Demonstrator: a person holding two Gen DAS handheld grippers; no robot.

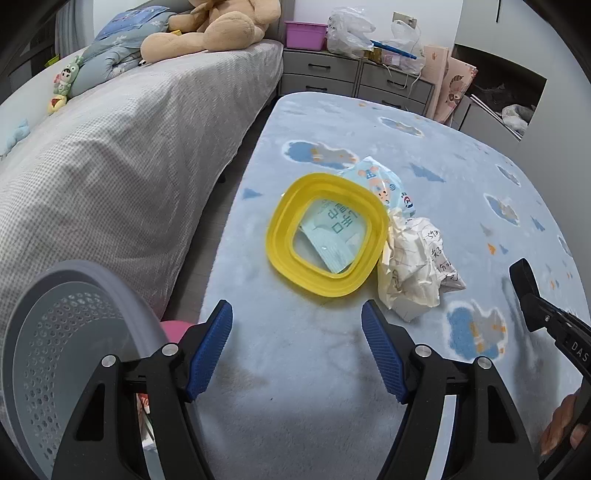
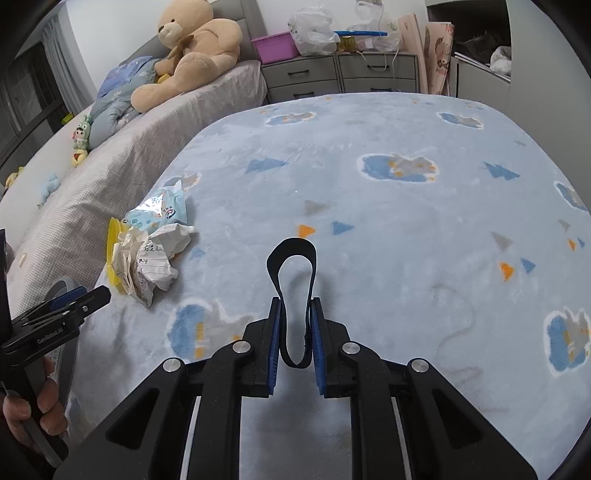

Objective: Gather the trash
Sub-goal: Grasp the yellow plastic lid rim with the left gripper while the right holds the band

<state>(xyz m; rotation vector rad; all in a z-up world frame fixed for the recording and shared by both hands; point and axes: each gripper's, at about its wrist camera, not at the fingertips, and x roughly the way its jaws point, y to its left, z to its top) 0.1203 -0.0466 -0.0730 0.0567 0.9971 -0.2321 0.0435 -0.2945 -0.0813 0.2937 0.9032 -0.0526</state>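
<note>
Trash lies on a blue rug [image 1: 332,369]: a yellow lid [image 1: 327,236], crumpled paper [image 1: 417,266] touching it, a wrapper [image 1: 384,184] behind. The left gripper [image 1: 297,350] gapes empty near the lid. The right gripper [image 2: 295,332] pinches a black strap [image 2: 291,266].

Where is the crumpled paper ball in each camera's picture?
Left wrist view: crumpled paper ball lies right of centre on the blue rug, touching the right edge of the yellow lid.
Right wrist view: crumpled paper ball sits at the left, mostly hiding the yellow lid.
Shared landmark: the teddy bear on the bed.
</note>
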